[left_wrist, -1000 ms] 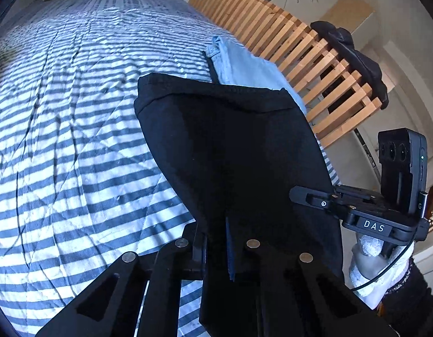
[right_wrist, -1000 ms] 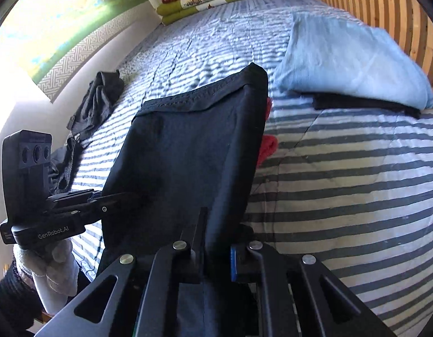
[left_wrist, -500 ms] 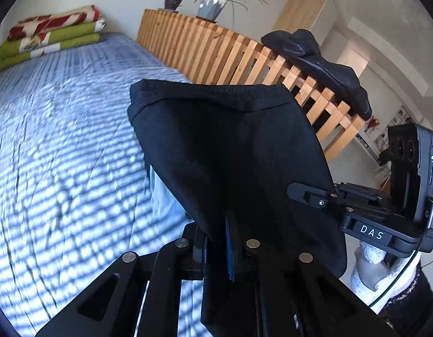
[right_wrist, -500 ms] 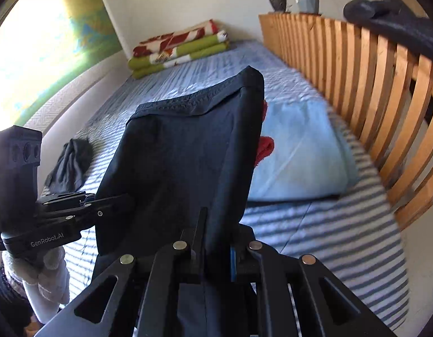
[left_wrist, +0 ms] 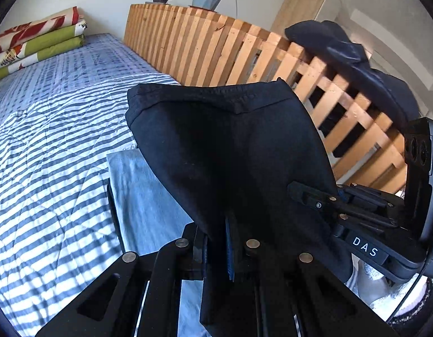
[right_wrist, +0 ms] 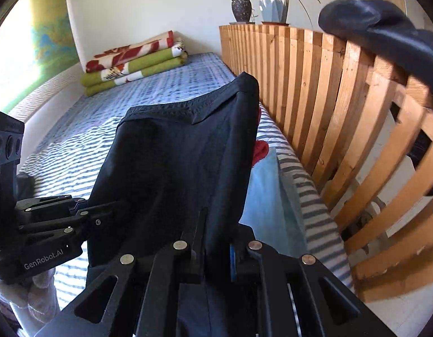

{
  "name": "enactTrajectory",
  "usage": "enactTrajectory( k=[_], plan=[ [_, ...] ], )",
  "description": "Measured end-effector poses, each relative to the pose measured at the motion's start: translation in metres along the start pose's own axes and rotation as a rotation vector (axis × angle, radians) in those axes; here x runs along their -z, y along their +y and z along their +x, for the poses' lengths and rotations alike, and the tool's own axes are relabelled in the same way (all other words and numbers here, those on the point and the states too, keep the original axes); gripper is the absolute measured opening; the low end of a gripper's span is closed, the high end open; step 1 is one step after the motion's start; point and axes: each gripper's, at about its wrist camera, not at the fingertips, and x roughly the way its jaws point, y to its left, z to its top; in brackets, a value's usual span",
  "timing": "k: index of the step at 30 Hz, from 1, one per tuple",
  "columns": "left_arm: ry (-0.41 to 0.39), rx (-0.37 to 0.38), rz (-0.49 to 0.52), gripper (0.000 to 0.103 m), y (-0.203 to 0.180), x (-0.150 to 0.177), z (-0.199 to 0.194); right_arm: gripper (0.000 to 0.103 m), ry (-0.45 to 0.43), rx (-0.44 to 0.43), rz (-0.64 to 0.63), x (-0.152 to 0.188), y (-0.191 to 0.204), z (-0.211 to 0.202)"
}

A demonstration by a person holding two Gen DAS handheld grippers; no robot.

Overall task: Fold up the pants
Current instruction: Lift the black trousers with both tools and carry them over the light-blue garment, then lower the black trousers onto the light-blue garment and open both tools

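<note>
left gripper (left_wrist: 216, 241) and right gripper (right_wrist: 216, 238) both clamping folded black pants (left_wrist: 230, 151), now lifting them higher off striped bed (left_wrist: 48, 146), above light blue garment (left_wrist: 143, 193); judging: carrying toward pile, fold nearly finishing.

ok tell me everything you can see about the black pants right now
The black pants look like soft matte knit, doubled over, a stitched hem or band edge uppermost. Both grippers are shut on the cloth, left gripper and right gripper, holding it up above the striped bed cover and the folded light blue garment.
</note>
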Motion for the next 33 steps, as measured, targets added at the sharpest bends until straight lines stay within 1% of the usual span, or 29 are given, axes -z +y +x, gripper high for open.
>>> enactTrajectory(
  k=[3,5,6,7,8,9,10,11,12,13,15,17,20,21,23,26,27,28,30,32,33],
  plan=[
    [-0.001,-0.011,-0.010,0.009,0.013,-0.005,0.019,0.010,0.014,0.002,0.001,-0.009,-0.012,0.028],
    [0.010,-0.042,0.000,0.010,0.022,-0.003,0.033,0.010,0.025,-0.008,0.004,-0.013,-0.017,0.045],
    [0.036,-0.080,0.015,0.015,0.029,0.000,0.044,0.011,0.033,-0.011,-0.001,-0.012,-0.019,0.053],
    [0.070,-0.113,0.012,0.025,0.035,0.000,0.055,0.015,0.047,-0.002,-0.013,-0.012,-0.020,0.063],
    [0.090,-0.149,-0.009,0.029,0.044,0.004,0.060,0.025,0.075,0.037,-0.028,-0.012,-0.020,0.077],
    [0.090,-0.168,-0.022,0.037,0.049,0.008,0.061,0.029,0.100,0.097,-0.027,-0.011,-0.023,0.088],
    [0.071,-0.172,-0.032,0.042,0.052,0.009,0.059,0.031,0.115,0.170,-0.027,-0.011,-0.025,0.096],
    [0.034,-0.177,-0.033,0.042,0.053,0.009,0.053,0.032,0.119,0.252,-0.041,-0.010,-0.025,0.100],
    [0.012,-0.188,-0.018,0.042,0.049,0.010,0.050,0.033,0.111,0.273,-0.049,-0.010,-0.026,0.099],
    [-0.007,-0.201,-0.007,0.042,0.047,0.010,0.046,0.033,0.089,0.273,-0.053,-0.009,-0.025,0.093],
    [-0.024,-0.158,-0.012,0.042,0.043,0.014,0.039,0.034,0.038,0.293,-0.071,-0.004,-0.022,0.078],
    [-0.022,-0.126,0.010,0.042,0.035,0.018,0.036,0.034,-0.015,0.290,-0.100,0.005,-0.011,0.060],
    [0.024,-0.095,0.042,0.042,0.022,0.032,0.039,0.034,-0.030,0.227,-0.124,0.021,0.005,0.044],
    [0.050,-0.098,0.055,0.042,0.017,0.039,0.042,0.034,-0.019,0.202,-0.117,0.026,0.007,0.042],
    [0.094,-0.116,0.073,0.042,0.012,0.051,0.051,0.039,0.024,0.169,-0.100,0.040,0.011,0.043],
    [0.134,-0.123,0.047,0.045,0.014,0.073,0.050,0.040,0.114,0.158,-0.081,0.067,0.013,0.049],
    [0.140,-0.130,0.040,0.050,0.015,0.082,0.045,0.040,0.124,0.164,-0.070,0.077,0.013,0.046],
    [0.154,-0.134,0.032,0.052,0.017,0.089,0.040,0.040,0.130,0.169,-0.064,0.086,0.013,0.042],
    [0.178,-0.150,0.028,0.052,0.016,0.108,0.026,0.040,0.157,0.168,-0.055,0.098,0.017,0.032],
    [0.177,-0.193,0.039,0.052,0.016,0.123,0.007,0.040,0.183,0.158,-0.035,0.106,0.020,0.022],
    [0.170,-0.198,0.038,0.052,0.017,0.131,-0.007,0.040,0.197,0.152,-0.016,0.110,0.021,0.016]
  ],
)
